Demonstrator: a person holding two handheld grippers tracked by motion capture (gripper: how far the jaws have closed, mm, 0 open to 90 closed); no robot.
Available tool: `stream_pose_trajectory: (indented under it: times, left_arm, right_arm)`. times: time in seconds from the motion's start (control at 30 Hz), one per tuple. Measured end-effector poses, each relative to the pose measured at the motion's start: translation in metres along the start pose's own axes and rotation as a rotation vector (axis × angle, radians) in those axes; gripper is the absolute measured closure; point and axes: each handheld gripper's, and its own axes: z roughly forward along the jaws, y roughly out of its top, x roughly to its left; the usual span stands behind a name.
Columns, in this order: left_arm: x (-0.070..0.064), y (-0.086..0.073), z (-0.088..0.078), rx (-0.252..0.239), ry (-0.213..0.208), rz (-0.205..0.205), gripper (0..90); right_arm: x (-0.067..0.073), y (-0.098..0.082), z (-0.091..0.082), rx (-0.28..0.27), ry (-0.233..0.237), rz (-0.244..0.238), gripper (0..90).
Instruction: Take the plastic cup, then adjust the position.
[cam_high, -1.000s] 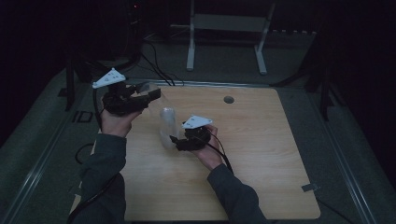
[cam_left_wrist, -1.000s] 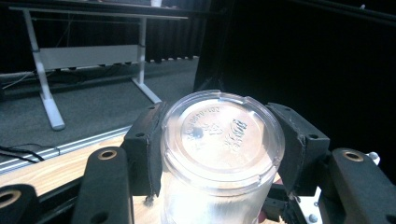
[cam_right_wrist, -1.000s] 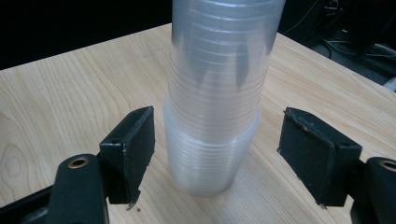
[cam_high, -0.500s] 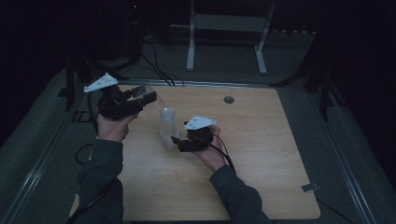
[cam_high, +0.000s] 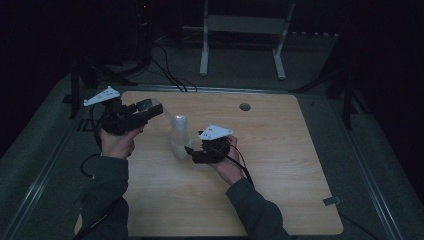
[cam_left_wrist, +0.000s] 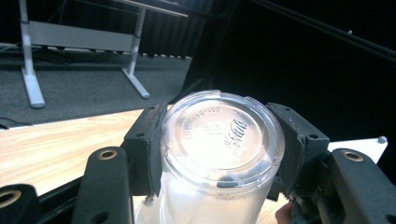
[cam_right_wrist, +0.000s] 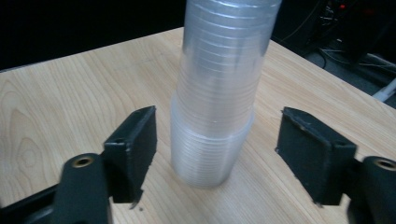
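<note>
Left tool (cam_left_wrist: 219, 154): jaws clamped on a single clear cup (cam_left_wrist: 222, 140), base toward the camera, lifted off the surface (cam_high: 280, 165).
Right tool (cam_right_wrist: 217, 158): jaws spread wide either side of the cup stack (cam_right_wrist: 217, 102), touching neither side.
Cup stack: upright on the wooden surface, between the two hands.

Table (cam_high: 280, 165): pale wood-grain top, smooth, matt sheen. Stack of cups (cam_right_wrist: 217, 93): clear plastic, finely ribbed, slightly frosted. Cup (cam_left_wrist: 222, 140) held in left gripper (cam_left_wrist: 219, 154): glossy clear plastic, lettering embossed on base. Jaw pads: black, matt, rubbery, edges roughened. Floor (cam_high: 320, 60): grey, carpet-like texture.
</note>
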Motion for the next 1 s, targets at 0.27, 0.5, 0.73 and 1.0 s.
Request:
stream_pose_trajectory:
  times: [0.27,0.5,0.73,1.0]
  left_arm:
    - [0.009,-0.016,-0.002,0.006,0.006,-0.055,42.0]
    - [0.014,-0.03,-0.004,0.007,0.009,-0.099,42.0]
    - [0.018,-0.04,-0.002,0.012,0.008,-0.126,42.0]
    - [0.022,-0.051,-0.001,0.016,0.009,-0.158,42.0]
  right_arm:
    - [-0.002,-0.003,-0.003,0.005,-0.011,-0.003,30.8]
    - [-0.003,0.0,-0.004,-0.011,0.001,0.004,31.8]
    - [-0.001,0.001,-0.005,-0.012,0.003,0.005,32.1]
    - [0.002,0.004,-0.006,-0.023,0.009,-0.002,32.5]
